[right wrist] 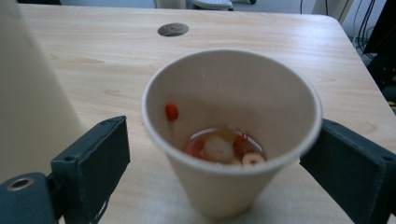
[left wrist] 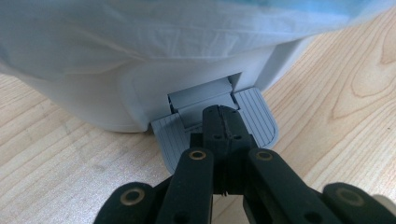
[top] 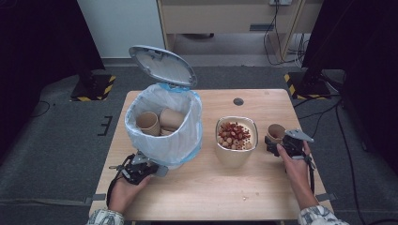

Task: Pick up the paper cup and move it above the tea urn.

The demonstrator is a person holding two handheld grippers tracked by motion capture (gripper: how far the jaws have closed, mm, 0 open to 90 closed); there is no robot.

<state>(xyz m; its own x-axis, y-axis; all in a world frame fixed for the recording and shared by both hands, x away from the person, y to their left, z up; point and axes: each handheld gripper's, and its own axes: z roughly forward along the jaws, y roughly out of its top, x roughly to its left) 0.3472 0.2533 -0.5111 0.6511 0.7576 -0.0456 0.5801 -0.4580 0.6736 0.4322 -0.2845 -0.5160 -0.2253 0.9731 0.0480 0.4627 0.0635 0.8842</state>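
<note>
A white pedal bin point(top: 164, 140) lined with a white bag stands at the table's left, its lid point(top: 162, 64) tipped up, with brown paper cups point(top: 159, 123) inside. My left gripper point(top: 157, 169) point(left wrist: 224, 116) is shut, its tips resting on the grey pedal point(left wrist: 257, 114) at the bin's foot. At the right, a paper cup point(top: 276, 132) point(right wrist: 229, 140) holds a little liquid with a few red and white bits. My right gripper point(top: 273, 140) point(right wrist: 217, 140) is open, one jaw on each side of this cup, with a gap at the left jaw.
A cream bowl point(top: 236, 152) of red and white pieces stands between the bin and the cup. A round cable hole point(top: 238, 101) sits toward the table's far edge. A small crumb point(top: 243, 198) lies near the front edge. Bare wood point(top: 202, 187) lies in front of the bowl.
</note>
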